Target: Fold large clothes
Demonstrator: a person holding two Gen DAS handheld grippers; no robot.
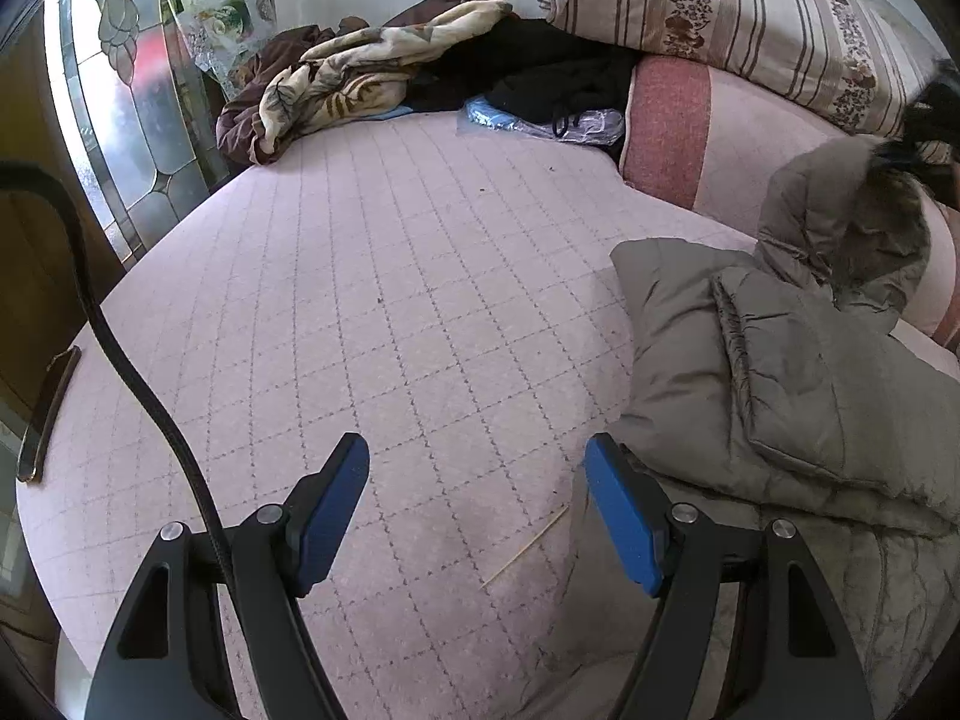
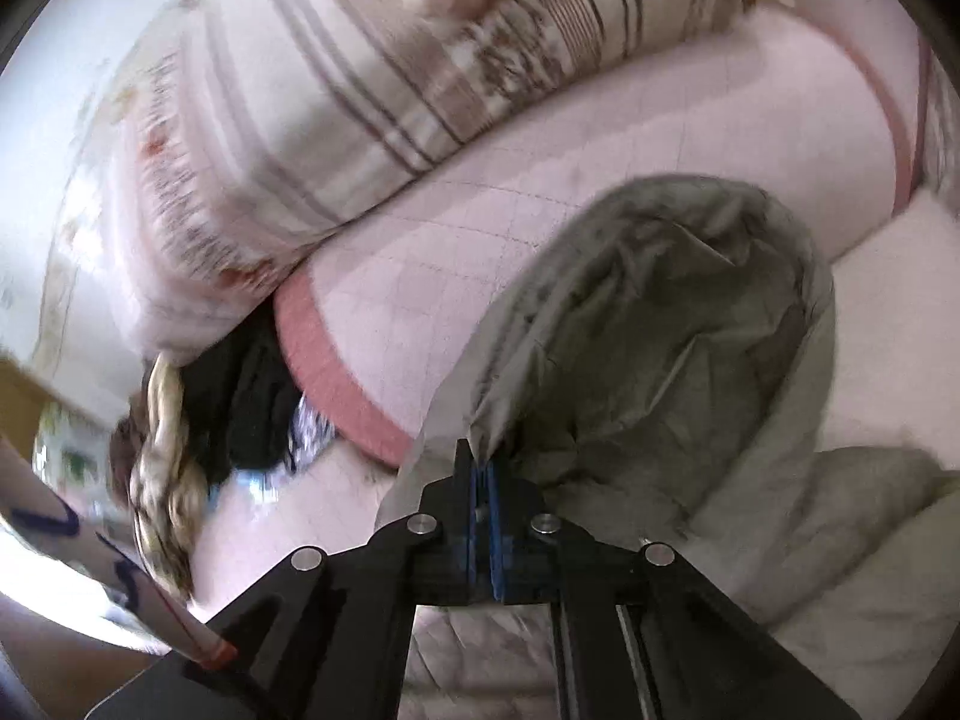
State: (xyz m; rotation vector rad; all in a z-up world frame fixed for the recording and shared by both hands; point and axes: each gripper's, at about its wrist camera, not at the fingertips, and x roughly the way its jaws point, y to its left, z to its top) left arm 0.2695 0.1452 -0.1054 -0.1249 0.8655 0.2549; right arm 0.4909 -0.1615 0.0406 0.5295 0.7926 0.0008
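The grey padded coat [image 1: 798,372] lies on the bed [image 1: 390,300], just right of the wide-open, empty left hand-held gripper [image 1: 477,504]. The right hand-held gripper [image 2: 483,468] is clamped on its hood edge [image 2: 480,420].

A grey-brown padded hooded coat [image 1: 780,372] lies on a pale pink quilted bedcover [image 1: 390,300] crossed by a thin grey grid. The cream bolster pillow [image 1: 750,18] carries brown stripes and floral bands. A cream fleece blanket [image 1: 360,72] shows brown leaf prints. The gripper pads [image 1: 330,510] are blue.
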